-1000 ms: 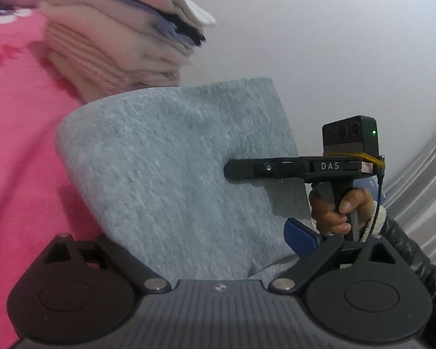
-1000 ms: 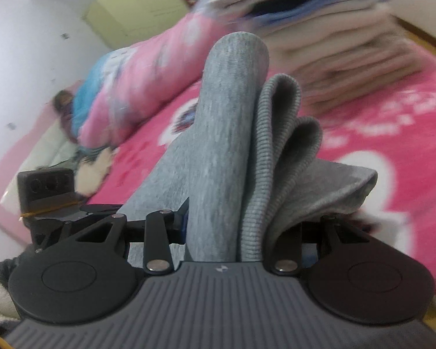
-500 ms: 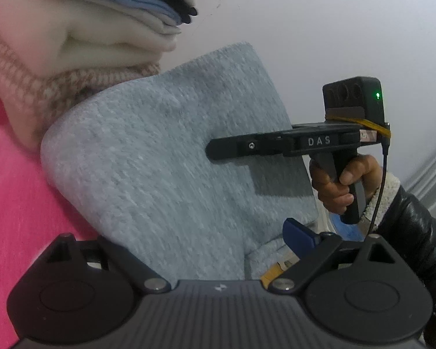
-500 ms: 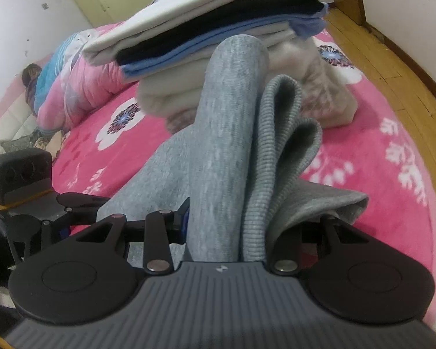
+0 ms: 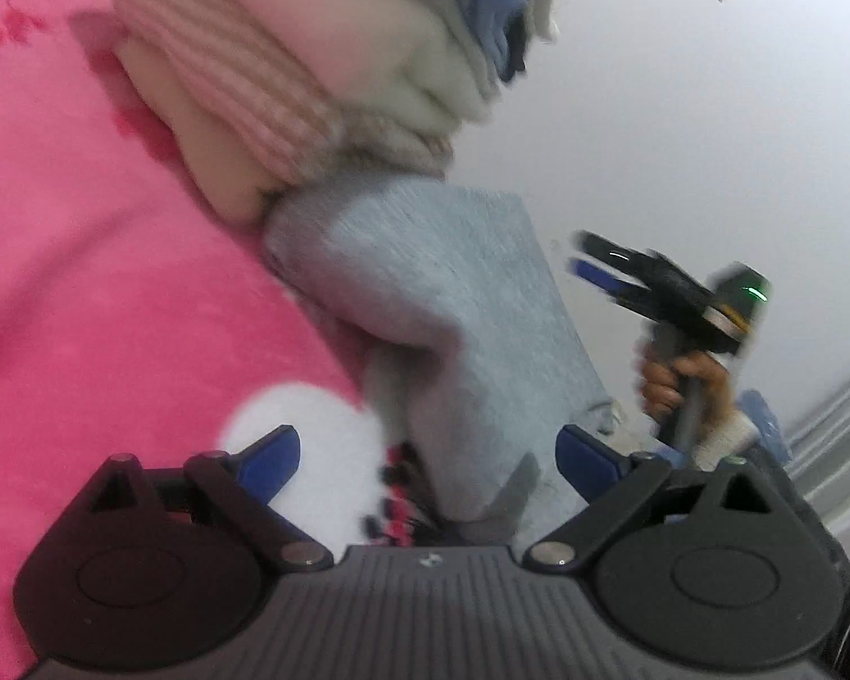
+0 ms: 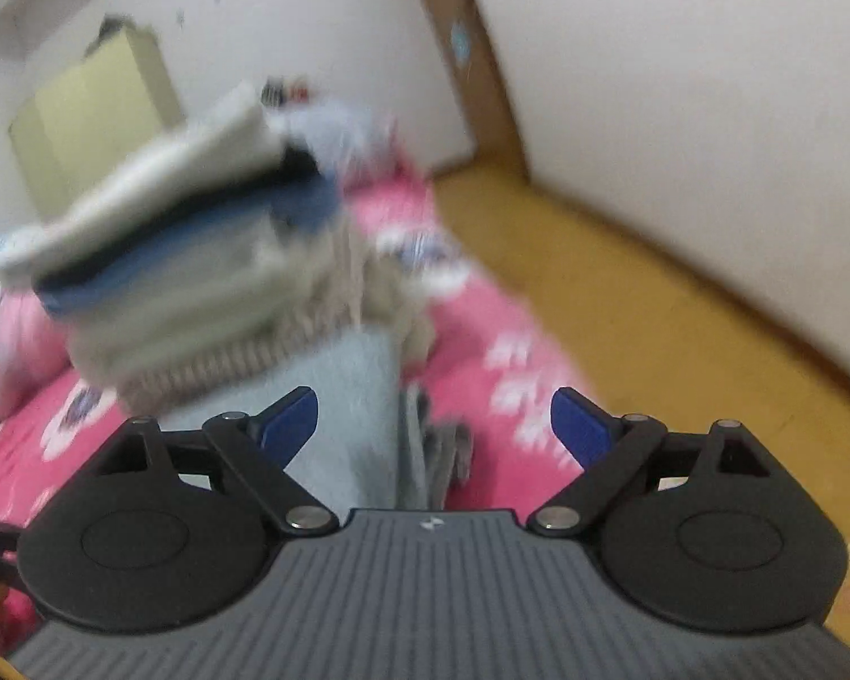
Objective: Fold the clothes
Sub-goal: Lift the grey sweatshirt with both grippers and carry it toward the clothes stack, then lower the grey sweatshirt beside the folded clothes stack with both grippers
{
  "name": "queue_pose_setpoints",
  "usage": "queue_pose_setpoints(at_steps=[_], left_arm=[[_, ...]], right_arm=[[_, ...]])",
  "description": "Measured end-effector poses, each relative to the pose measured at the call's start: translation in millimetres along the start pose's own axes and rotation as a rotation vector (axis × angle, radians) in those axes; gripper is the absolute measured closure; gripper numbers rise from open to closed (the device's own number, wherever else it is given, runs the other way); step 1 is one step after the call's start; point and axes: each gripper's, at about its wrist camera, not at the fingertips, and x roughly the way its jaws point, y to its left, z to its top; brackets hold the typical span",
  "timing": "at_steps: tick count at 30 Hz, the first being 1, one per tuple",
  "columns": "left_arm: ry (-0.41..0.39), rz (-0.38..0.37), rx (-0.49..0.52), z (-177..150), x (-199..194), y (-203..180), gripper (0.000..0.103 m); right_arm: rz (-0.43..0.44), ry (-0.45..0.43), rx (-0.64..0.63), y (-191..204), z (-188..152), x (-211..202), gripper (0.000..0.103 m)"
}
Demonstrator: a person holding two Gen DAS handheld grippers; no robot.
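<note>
Your left gripper (image 5: 428, 462) stands with its blue-padded fingers (image 5: 266, 462) spread wide, gripping nothing; the folded grey garment (image 5: 459, 306) lies between them on the pink flowered blanket (image 5: 85, 283), loose of both pads. Your right gripper (image 6: 433, 416) is spread just as wide, with the same grey garment (image 6: 362, 396) lying in the gap and running forward from it. In the left view your right gripper (image 5: 589, 260) shows off to the side of the garment, apart from it, with your hand (image 5: 680, 382) around its handle; that part is blurred. The garment's far end sits against the foot of the stack of folded clothes (image 5: 311, 56), touching its bottom pink-striped layer. From the right view the stack (image 6: 187, 260) leans and is smeared by motion. A yellow wooden floor (image 6: 651, 306) runs beside the blanket.
</note>
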Motion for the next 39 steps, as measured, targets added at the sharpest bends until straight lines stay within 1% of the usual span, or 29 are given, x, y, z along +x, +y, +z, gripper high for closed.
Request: queue_pose_setpoints(at_steps=[2,5,6,8,10,14,15,17,19,20,21,22,23,24,25,26,29,32,33,35,36,37,39], left_arm=[[-0.011,-0.019,-0.033,9,-3,7,0.006],[-0.017,-0.047,-0.093,23,-5,16,0.006],[-0.006,-0.055,-0.127,27,-2,18,0.007],[0.005,-0.064,-0.156,36,8,19,0.007],[0.016,-0.055,-0.178,43,19,20,0.008],[0.040,-0.036,-0.193,50,34,20,0.011],[0.046,-0.032,-0.195,51,38,20,0.015],[0.059,-0.020,-0.212,52,44,21,0.020],[0.065,-0.023,-0.225,52,50,23,0.026],[0.060,-0.027,-0.220,52,52,24,0.028],[0.051,-0.032,-0.211,52,54,24,0.034],[0.043,-0.032,-0.201,53,56,23,0.040],[0.036,-0.029,-0.190,54,57,22,0.041],[0.027,-0.023,-0.175,55,56,19,0.045],[0.018,-0.014,-0.152,56,55,16,0.048],[0.008,-0.004,-0.126,57,54,12,0.048],[-0.018,0.024,-0.038,59,50,2,0.051],[-0.046,0.084,0.112,54,51,-9,0.053],[-0.043,0.116,0.170,49,54,-11,0.053],[-0.028,0.184,0.274,38,62,-10,0.049],[-0.029,0.204,0.289,35,62,-6,0.042],[-0.040,0.198,0.263,34,58,0,0.039],[-0.066,0.172,0.198,35,43,9,0.039]], right_arm=[[0.052,-0.058,-0.071,37,-12,-23,0.020],[0.129,-0.144,-0.182,94,-31,-57,0.020],[0.122,-0.141,-0.270,123,-49,-58,0.019],[0.107,-0.136,-0.444,181,-84,-59,0.016],[0.058,-0.125,-0.571,228,-121,-48,0.014],[-0.162,-0.124,-0.828,283,-183,-11,0.012],[-0.218,-0.123,-0.892,296,-198,-2,0.012],[-0.340,-0.093,-1.014,301,-213,17,0.012],[-0.426,-0.075,-1.057,299,-216,26,0.013],[-0.442,-0.062,-1.056,295,-214,25,0.014],[-0.458,-0.049,-1.055,291,-211,24,0.017],[-0.474,-0.035,-1.055,286,-209,23,0.025],[-0.490,-0.022,-1.054,282,-207,23,0.051],[-0.503,-0.009,-1.052,277,-205,21,0.056],[-0.481,-0.004,-1.049,275,-200,17,0.065],[-0.473,0.001,-1.075,275,-195,12,0.078],[-0.445,0.016,-1.152,275,-177,-2,0.082],[-0.302,0.109,-1.193,268,-157,-17,0.083],[-0.253,0.154,-1.173,265,-156,-17,0.083],[-0.158,0.238,-1.157,259,-167,-8,0.083],[-0.131,0.262,-1.163,258,-179,-1,0.082],[-0.126,0.249,-1.188,254,-186,5,0.081],[-0.146,0.194,-1.232,255,-194,3,0.075]])
